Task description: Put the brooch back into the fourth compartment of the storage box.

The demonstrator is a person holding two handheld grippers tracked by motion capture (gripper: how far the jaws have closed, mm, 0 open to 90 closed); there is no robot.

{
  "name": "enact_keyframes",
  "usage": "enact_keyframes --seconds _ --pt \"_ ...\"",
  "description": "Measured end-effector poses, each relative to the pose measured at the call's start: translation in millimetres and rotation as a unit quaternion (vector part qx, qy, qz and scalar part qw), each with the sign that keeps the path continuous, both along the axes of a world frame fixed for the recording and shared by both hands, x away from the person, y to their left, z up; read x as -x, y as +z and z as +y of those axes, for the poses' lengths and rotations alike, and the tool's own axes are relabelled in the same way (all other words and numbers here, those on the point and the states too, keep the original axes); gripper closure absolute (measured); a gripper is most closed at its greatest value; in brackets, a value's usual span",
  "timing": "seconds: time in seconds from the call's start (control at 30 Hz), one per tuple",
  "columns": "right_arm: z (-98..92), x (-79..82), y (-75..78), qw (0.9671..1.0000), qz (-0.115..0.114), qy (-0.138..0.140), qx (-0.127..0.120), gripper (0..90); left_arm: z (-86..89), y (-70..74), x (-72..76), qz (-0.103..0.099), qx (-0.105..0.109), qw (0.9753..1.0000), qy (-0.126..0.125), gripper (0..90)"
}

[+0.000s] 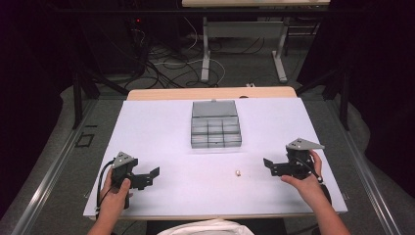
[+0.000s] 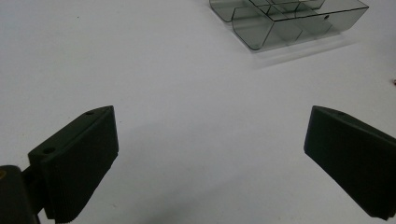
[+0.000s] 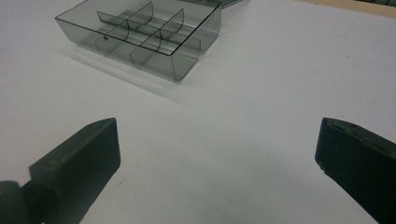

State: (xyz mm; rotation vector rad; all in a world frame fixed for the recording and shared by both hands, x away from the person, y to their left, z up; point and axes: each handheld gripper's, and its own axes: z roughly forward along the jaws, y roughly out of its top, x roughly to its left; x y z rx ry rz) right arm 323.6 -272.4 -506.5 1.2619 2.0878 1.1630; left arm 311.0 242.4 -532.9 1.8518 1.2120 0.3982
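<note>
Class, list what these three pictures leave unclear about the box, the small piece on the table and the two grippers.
- Small pale piece: too small in the high view to identify.
- Compartment box: far side cut off by the top edge in the left gripper view; contents unclear through tinted walls.
- Right gripper: its right finger is cut by the frame edge in its own view.
- Left gripper: cable partly hidden behind the hand.

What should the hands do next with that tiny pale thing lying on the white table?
Probably the right gripper should move toward the tiny pale bead-like piece and close on it. It lies loose on the white table, nearer that gripper than the left gripper. Both grippers have jaws spread wide and hold nothing, and the clear grey plastic compartment box stands open beyond it, likely where the piece belongs.
</note>
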Motion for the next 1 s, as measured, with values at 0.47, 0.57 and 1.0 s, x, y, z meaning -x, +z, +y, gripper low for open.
enact_keyframes --seconds 0.47,0.57,1.0 --pt "14.1 0.4 5.3 0.9998 0.02 0.01 0.002 0.0 -0.6 0.0 0.2 -0.001 0.002 1.0 -0.003 3.4" --pt "18.2 -1.4 8.9 0.9995 0.025 0.017 0.005 0.0 -0.8 0.3 0.8 -0.001 0.002 1.0 -0.003 3.3" --pt "34.5 -11.9 21.9 0.998 0.042 0.045 0.014 1.7 -1.3 0.3 1.9 -0.001 0.002 1.0 -0.004 3.3"
